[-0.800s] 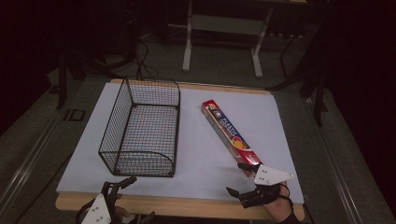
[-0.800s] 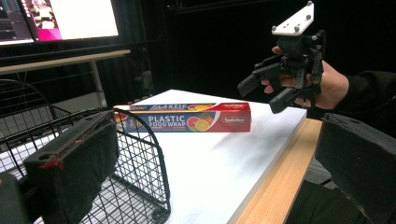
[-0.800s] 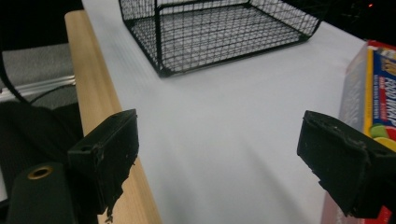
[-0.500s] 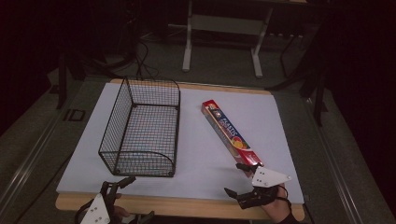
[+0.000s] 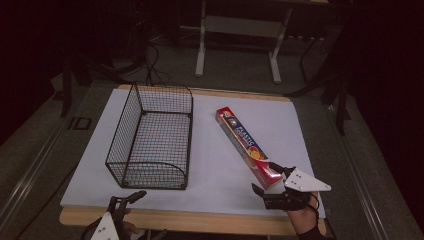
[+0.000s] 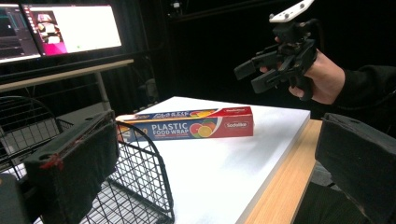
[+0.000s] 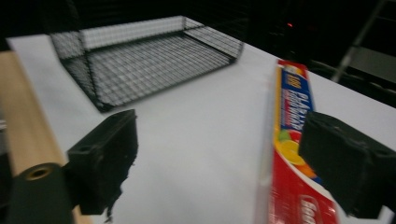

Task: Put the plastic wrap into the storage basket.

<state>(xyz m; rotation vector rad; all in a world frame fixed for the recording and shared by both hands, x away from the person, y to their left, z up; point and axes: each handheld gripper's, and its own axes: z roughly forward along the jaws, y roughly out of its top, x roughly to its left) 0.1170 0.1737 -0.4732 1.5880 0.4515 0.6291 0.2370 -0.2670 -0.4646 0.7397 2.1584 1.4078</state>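
My right gripper (image 5: 269, 181), at the lower right of the high view, is black with blocky jaws and carries a pale grey three-cornered plate dotted with small dark screws. In the left gripper view it sits at the upper right, my right hand (image 6: 322, 77) coming out of a black sleeve. My left gripper (image 5: 125, 200), at the bottom left of the high view, is black too, its pads showing frayed, reddish-flecked edges up close

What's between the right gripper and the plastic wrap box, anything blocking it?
Nothing visible. The right gripper hovers with open jaws at the near, red end of the plastic wrap box, which lies flat on the white mat. The wire basket stands apart to the left, out of the way.
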